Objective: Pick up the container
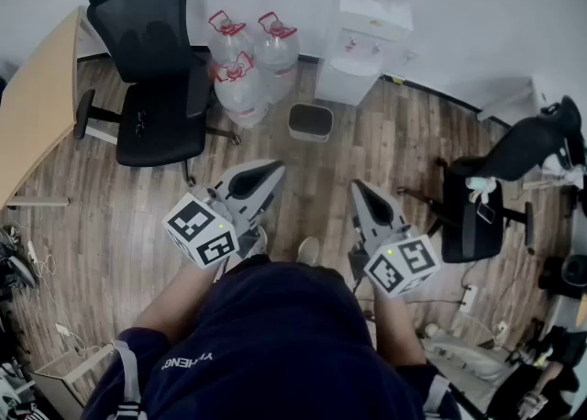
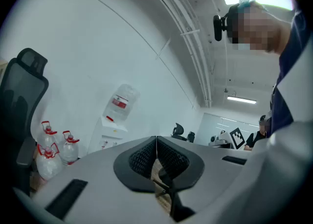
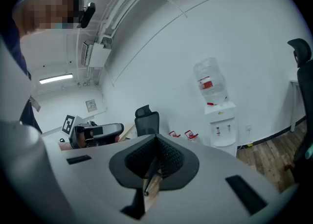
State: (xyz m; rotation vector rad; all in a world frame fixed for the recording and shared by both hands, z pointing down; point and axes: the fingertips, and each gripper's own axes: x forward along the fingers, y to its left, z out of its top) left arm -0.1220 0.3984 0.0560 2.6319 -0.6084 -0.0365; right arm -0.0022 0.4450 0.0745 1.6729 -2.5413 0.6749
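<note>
A small grey open container (image 1: 310,121) stands on the wood floor by the foot of the white water dispenser (image 1: 367,42). In the head view my left gripper (image 1: 274,170) and right gripper (image 1: 358,188) are held side by side at waist height, pointing forward, well short of the container. Both are shut with nothing between the jaws. The left gripper view shows my left gripper (image 2: 156,139) with its jaws pressed together, aimed at the wall and the dispenser (image 2: 115,120). In the right gripper view my right gripper (image 3: 156,137) is shut too. Neither gripper view shows the container.
Three large water bottles (image 1: 243,60) with red caps stand left of the container. A black office chair (image 1: 151,70) and a wooden desk (image 1: 37,97) are at the left. Another black chair (image 1: 477,216) and cables lie at the right. My shoes (image 1: 308,249) are just below the grippers.
</note>
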